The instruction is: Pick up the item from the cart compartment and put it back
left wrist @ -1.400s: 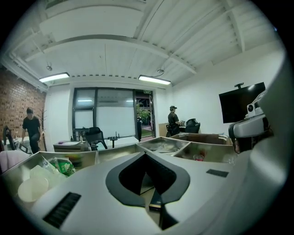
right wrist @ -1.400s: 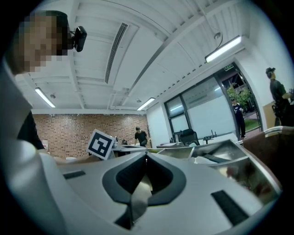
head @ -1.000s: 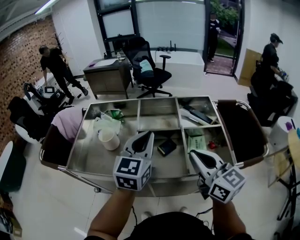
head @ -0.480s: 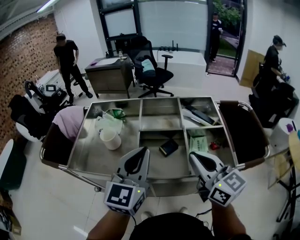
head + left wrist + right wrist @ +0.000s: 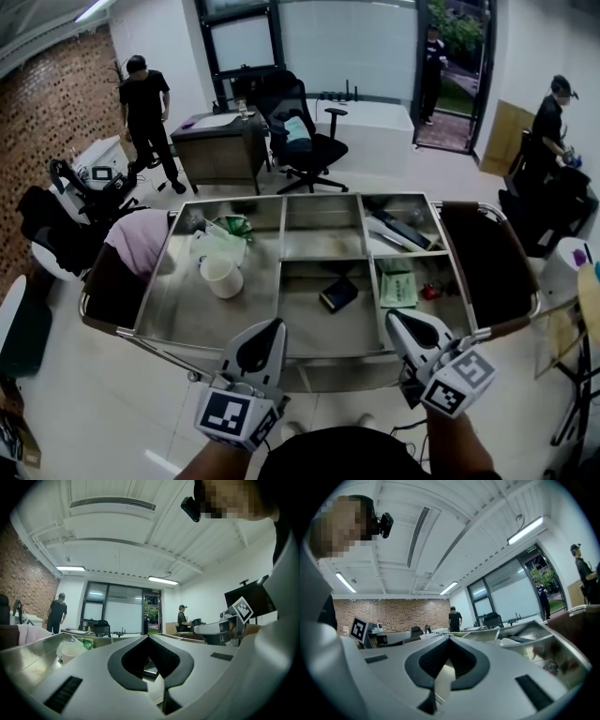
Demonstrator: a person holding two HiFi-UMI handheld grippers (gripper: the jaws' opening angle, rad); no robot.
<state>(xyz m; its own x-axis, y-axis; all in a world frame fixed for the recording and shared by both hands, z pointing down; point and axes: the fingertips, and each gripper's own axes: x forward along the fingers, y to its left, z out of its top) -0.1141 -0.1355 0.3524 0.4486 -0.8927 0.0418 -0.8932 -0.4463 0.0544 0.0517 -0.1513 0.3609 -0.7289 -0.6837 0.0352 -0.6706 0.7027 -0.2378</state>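
Observation:
A small black flat item (image 5: pixel 337 293) lies in the middle front compartment of the steel cart (image 5: pixel 323 360). My left gripper (image 5: pixel 274 324) hovers at the cart's front edge, short of that compartment, shut with nothing between its jaws. In the left gripper view the left gripper (image 5: pixel 149 637) shows its tips touching, and the dark item is partly visible behind them. My right gripper (image 5: pixel 396 317) is over the front edge beside the right front compartment, also shut and empty. The right gripper (image 5: pixel 449 638) points across the cart in its own view.
A white cup (image 5: pixel 222 277) and a plastic bag (image 5: pixel 218 240) sit in the left compartment. A green packet (image 5: pixel 398 289) and a small red thing (image 5: pixel 429 292) lie front right. An office chair (image 5: pixel 305 141), a desk (image 5: pixel 214 145) and several people stand beyond the cart.
My left gripper has drawn back toward me, from over the middle compartment to the cart's front edge. The right gripper has shifted slightly back. A person at the back left has walked closer to the desk.

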